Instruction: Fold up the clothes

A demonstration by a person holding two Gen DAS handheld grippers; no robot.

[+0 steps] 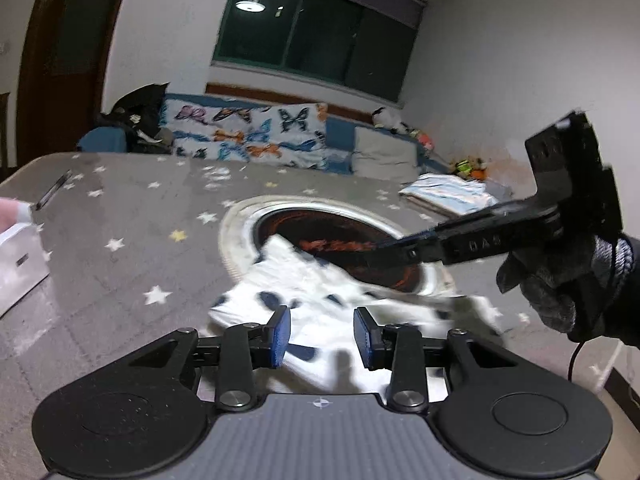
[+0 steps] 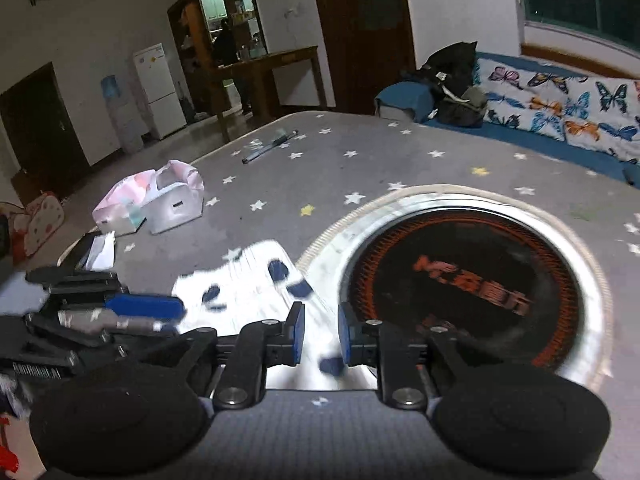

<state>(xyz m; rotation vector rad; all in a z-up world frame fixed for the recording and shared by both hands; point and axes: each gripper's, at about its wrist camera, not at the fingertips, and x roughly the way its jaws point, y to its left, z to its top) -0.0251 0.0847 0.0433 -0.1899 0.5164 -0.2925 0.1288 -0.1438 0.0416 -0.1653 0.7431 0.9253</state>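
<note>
The left wrist view alone shows the gloved hand point(image 1: 560, 276) holding the right gripper point(image 1: 384, 246), which reaches in from the right over the burner point(image 1: 336, 236); its tips are blurred there. That view also shows folded cloth point(image 1: 448, 196) at the table's far right. The right wrist view alone shows the bag point(image 2: 148, 200) and white box point(image 2: 176, 208) on the table point(image 2: 360, 160), a pen point(image 2: 270, 145) farther back, and the left gripper point(image 2: 176, 312) side-on at the left edge.

The garment point(image 1: 320, 300), white with dark blue spots, lies crumpled on the table, one edge lapping over the burner's rim. It lies below and just ahead of the left gripper point(image 1: 322, 330), whose jaws stand moderately apart with nothing pinched. In the right wrist view the right gripper point(image 2: 321, 334) has a narrow gap; the garment point(image 2: 248, 280) shows blurred through it, and the pads appear clear of the cloth.
</note>
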